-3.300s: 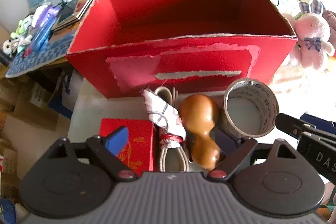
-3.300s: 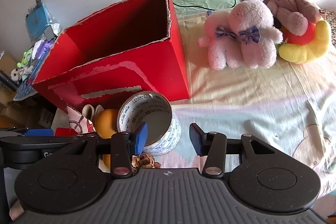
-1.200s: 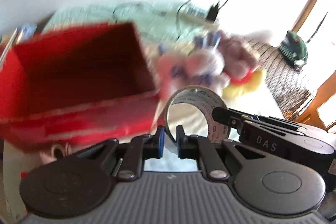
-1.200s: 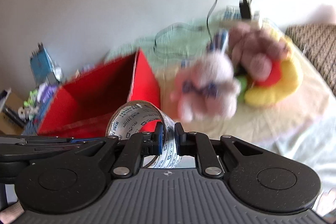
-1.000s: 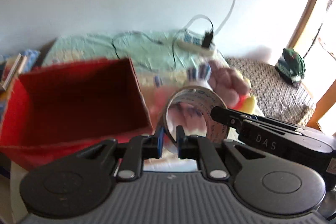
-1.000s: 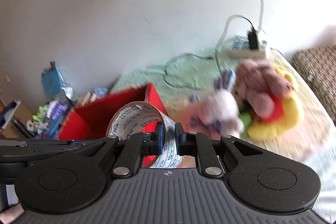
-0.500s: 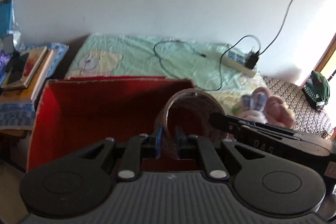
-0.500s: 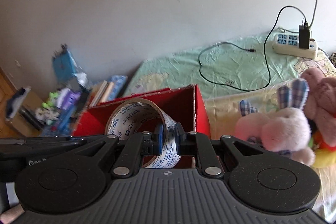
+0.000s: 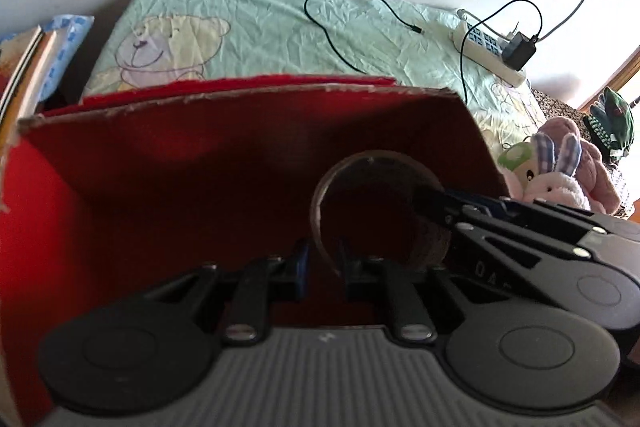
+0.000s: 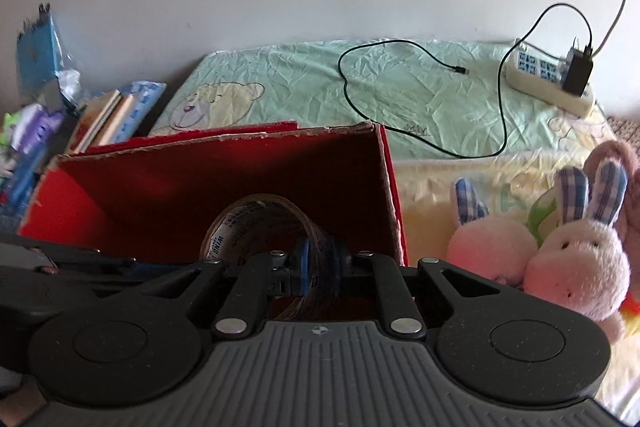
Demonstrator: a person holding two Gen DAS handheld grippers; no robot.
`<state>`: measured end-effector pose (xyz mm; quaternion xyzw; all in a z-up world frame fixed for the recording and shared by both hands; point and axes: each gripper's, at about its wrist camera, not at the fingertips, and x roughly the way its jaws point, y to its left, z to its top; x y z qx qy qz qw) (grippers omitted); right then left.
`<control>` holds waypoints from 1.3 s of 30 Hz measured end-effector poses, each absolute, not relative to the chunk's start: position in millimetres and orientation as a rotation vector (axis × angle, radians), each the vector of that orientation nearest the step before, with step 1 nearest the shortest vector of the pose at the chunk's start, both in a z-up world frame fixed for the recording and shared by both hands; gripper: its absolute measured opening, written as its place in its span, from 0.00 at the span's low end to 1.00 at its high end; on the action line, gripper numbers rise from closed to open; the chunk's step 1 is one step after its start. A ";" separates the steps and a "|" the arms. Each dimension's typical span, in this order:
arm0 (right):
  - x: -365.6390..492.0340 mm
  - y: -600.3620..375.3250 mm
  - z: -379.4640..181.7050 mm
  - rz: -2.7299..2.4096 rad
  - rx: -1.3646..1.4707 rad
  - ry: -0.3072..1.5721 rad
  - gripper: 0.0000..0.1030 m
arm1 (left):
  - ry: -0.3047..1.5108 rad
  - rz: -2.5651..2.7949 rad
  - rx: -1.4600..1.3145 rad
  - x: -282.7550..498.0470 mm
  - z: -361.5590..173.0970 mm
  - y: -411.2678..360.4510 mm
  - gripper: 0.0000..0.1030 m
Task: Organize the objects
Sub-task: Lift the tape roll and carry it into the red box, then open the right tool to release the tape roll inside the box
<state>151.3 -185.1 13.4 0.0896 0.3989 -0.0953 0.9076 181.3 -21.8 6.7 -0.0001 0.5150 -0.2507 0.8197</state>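
A roll of clear tape point(image 9: 360, 161) on a brown core hangs upright inside the open red cardboard box point(image 9: 200, 155), near its right wall. My left gripper point(image 9: 324, 267) is shut on the roll's near-left wall. My right gripper point(image 9: 430, 203) reaches in from the right and pinches the roll's right wall. In the right wrist view the printed tape roll point(image 10: 260, 211) sits between the pads of the right gripper point(image 10: 323, 267), which is shut on it, over the red box point(image 10: 200, 179). The box floor is hidden behind the grippers.
The box stands on a bed with a pale green sheet point(image 10: 280, 87). A black cable point(image 10: 400, 43) and a power strip point(image 10: 548, 79) lie behind it. Plush rabbits point(image 10: 576, 267) sit just right of the box. Books point(image 10: 104, 119) are stacked to its left.
Both grippers closed on the tape roll, lifted it from in front of the box and carried it over the rim. It now sits lower, down between the box walls.
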 end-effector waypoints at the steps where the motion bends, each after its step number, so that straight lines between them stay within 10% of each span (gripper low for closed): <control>1: 152.8 -183.0 13.1 -0.202 0.176 0.826 0.10 | 1.100 -0.534 0.003 183.5 5.3 -20.3 0.21; 39: 191.2 -163.3 -12.4 -0.133 0.256 1.119 0.18 | 1.123 -0.288 0.150 207.8 -11.0 13.3 0.40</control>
